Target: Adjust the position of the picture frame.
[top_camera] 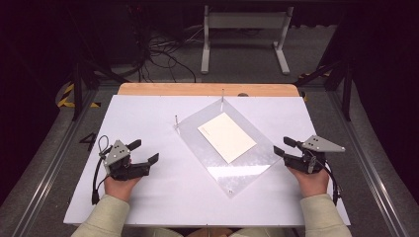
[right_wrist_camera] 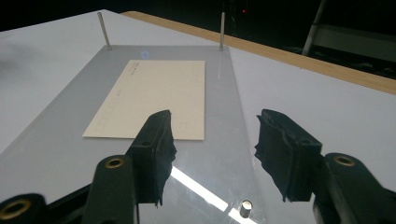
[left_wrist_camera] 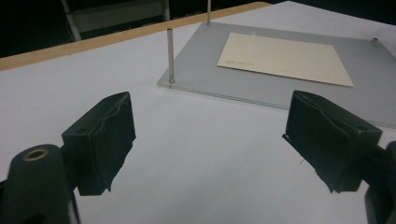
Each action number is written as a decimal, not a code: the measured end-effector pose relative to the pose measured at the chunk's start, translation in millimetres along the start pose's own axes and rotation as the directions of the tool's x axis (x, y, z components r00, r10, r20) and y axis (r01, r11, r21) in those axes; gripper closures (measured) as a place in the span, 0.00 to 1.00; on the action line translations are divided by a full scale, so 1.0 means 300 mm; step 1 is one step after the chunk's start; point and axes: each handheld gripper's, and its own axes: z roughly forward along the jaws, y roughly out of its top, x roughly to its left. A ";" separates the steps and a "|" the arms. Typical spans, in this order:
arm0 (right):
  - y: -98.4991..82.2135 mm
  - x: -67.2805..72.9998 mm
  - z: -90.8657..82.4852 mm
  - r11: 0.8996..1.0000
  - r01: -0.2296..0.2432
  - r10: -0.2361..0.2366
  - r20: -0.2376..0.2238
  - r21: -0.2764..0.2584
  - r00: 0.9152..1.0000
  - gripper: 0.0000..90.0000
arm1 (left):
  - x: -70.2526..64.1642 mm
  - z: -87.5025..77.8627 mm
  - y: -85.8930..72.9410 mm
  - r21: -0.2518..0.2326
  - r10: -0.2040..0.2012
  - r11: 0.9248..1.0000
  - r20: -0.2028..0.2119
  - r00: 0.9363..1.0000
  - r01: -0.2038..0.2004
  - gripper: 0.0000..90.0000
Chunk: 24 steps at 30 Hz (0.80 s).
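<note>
While set diagonally mid-worktop (top_camera: 148, 197), clear plate (top_camera: 197, 143) keeps bare white surface on every side, well apart from left tool (top_camera: 146, 152), near right tool (top_camera: 282, 147) at its right corner. Both tools gaping, empty. Cream card (top_camera: 227, 137) flat on plate, pale, rectangular; thin upright pins (left_wrist_camera: 171, 56) at far corners.

Beyond my white counter (top_camera: 148, 197) with its wooden far edge (top_camera: 207, 89): grey floor, tangled black cables (top_camera: 158, 57), a white metal stand (top_camera: 244, 37), yellow-black hazard tape (top_camera: 66, 96).
</note>
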 end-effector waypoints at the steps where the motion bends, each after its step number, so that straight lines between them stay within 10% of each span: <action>1: 0.006 -0.002 -0.001 1.000 -0.001 0.001 0.004 0.004 1.000 0.49 | -0.001 0.000 0.000 0.003 0.001 1.000 0.001 1.000 -0.001 0.18; 24: 0.083 -0.110 0.100 0.986 -0.094 0.092 0.015 0.139 0.996 0.76 | -0.002 -0.033 -0.007 0.029 0.003 1.000 -0.029 1.000 -0.002 0.18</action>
